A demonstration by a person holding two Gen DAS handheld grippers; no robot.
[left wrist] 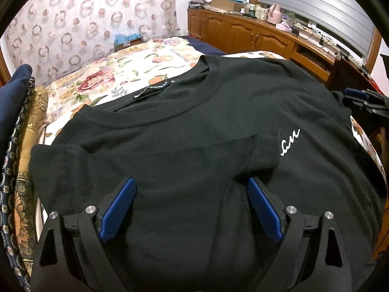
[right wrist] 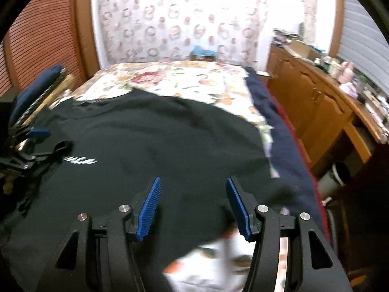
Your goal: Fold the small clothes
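A black T-shirt (left wrist: 194, 126) with white script on the chest lies flat on the flowered bedspread (left wrist: 116, 73), collar toward the far end. One sleeve is folded in over the body. My left gripper (left wrist: 190, 182) is open and empty, low over the folded sleeve. My right gripper (right wrist: 193, 181) is open and empty over the shirt (right wrist: 158, 133) near its right edge; this view is blurred. The right gripper also shows at the right edge of the left wrist view (left wrist: 364, 102), and the left gripper at the left edge of the right wrist view (right wrist: 36, 143).
The bed carries a navy cover (right wrist: 279, 131) along its right side. Folded navy and patterned cloths (left wrist: 17, 112) lie at the left. A wooden cabinet (left wrist: 255, 34) with clutter on top stands to the right, a patterned curtain (left wrist: 85, 19) behind.
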